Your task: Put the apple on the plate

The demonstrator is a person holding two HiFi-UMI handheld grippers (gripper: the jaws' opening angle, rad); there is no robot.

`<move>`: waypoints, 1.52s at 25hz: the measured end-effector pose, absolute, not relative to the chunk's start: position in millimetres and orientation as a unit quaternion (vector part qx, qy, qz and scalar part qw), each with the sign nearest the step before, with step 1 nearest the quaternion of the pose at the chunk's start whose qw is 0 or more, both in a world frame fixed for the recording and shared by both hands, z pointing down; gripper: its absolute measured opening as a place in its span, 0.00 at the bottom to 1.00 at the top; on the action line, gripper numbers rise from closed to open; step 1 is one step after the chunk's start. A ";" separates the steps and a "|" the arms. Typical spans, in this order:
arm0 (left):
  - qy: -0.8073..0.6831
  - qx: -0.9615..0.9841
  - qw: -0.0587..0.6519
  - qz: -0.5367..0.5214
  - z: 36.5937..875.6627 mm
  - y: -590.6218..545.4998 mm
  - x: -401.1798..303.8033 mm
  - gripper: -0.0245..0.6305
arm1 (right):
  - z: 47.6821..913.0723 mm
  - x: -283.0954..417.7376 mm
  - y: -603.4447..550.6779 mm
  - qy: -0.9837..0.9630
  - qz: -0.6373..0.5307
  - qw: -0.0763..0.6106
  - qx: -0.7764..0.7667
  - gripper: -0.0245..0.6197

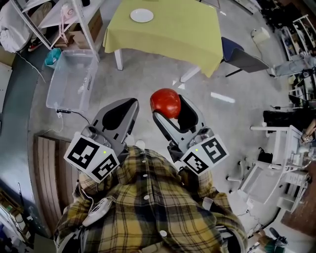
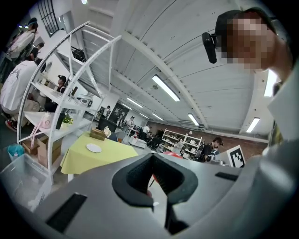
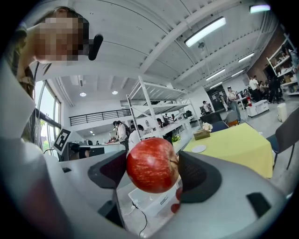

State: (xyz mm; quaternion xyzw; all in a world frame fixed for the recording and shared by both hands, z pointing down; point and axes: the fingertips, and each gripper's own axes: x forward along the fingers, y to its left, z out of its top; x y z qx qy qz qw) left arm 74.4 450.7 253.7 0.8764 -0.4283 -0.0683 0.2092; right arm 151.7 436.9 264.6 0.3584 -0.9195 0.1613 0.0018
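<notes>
Apple: the round red apple (image 1: 165, 103) is off the ground, pinched between the jaws of the right gripper (image 3: 154, 170), close in front of the person's yellow plaid shirt (image 1: 148, 207)
Right tongs: pressed onto the apple from both sides, with the dark pads on its flanks; in the right gripper view the fruit bulges well past the pads
Left tongs: the left gripper (image 2: 152, 158) has its jaws pressed together at the tips with nothing between them, and is held beside the right one
Plate: the small round white plate (image 1: 141, 15) lies bare on the table with the yellow-green cloth (image 1: 182, 34), well apart from the apple across open grey floor
Stage: carrying, by my reading; the placing is not yet done
Risk, slip: the skin is smooth and rounded, so a slack grip or a jolt on the way could let the apple roll out and drop to the floor
Risk, set-down: released off centre or from too high, it may roll off the shallow plate
Clear plastic bin (image 1: 61, 89): stands on the floor to the left of the table; it looks nearly bare, and I cannot make out any contents
Small teal pail (image 1: 52, 57): just beyond the bin; its inside is too small to read
</notes>
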 end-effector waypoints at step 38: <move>-0.402 0.877 0.261 -0.044 289.5 252.7 -39.5 0.05 | 297.7 62.6 243.1 -0.886 0.198 0.033 0.418 0.58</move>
